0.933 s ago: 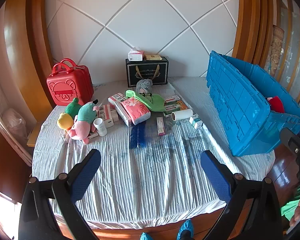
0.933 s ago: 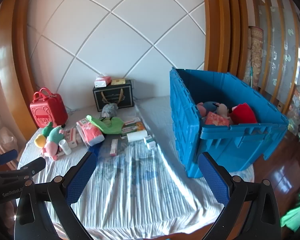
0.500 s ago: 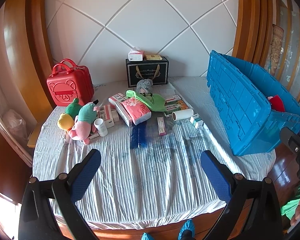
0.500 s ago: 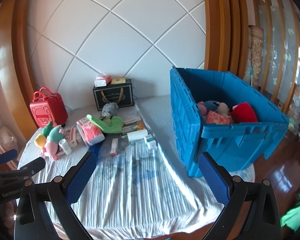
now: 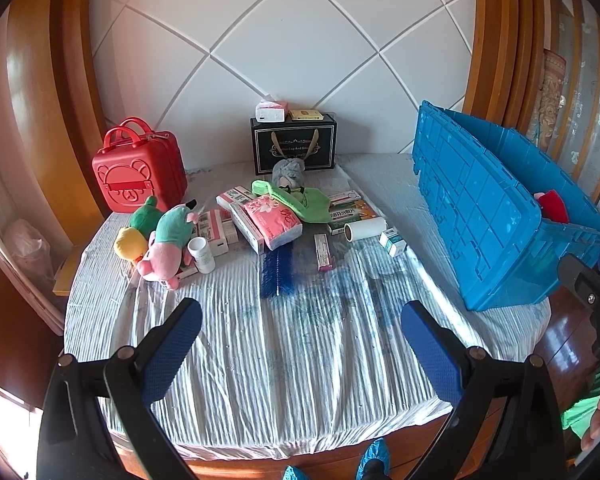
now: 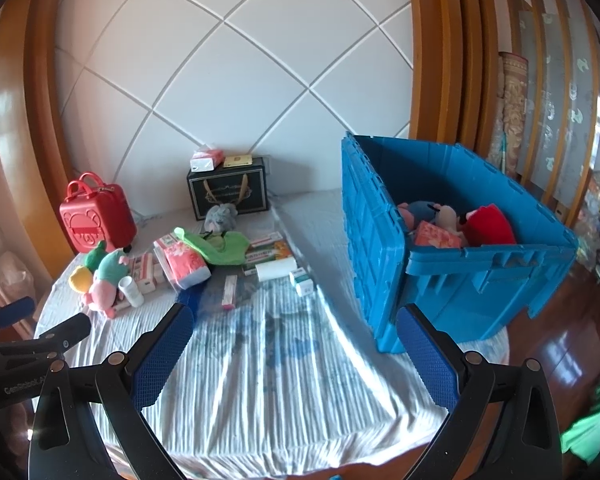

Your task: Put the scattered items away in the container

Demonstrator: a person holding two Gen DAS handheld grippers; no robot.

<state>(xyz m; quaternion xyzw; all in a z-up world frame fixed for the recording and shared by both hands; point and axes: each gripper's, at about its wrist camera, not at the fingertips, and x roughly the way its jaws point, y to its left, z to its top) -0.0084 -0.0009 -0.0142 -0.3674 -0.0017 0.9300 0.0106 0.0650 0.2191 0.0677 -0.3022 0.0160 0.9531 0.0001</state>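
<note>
A blue crate (image 5: 480, 216) stands at the right of a cloth-covered table (image 5: 300, 340); the right wrist view (image 6: 452, 272) shows plush toys and a pink pack inside. Scattered items lie mid-table: plush toys (image 5: 160, 236), a white bottle (image 5: 202, 255), a pink tissue pack (image 5: 272, 220), a green cloth (image 5: 300, 200), medicine boxes (image 5: 348, 210), a white roll (image 5: 366, 229), a blue brush (image 5: 277, 274). My left gripper (image 5: 300, 344) is open and empty near the front edge. My right gripper (image 6: 294, 346) is open and empty, left of the crate.
A red toy suitcase (image 5: 138, 174) stands at the back left. A black gift box (image 5: 293, 144) with small boxes on top stands against the quilted wall. Wooden posts flank the table. The floor lies to the right.
Both views have shifted only slightly; the right gripper has drifted a little. Both stay open and empty. No item has moved.
</note>
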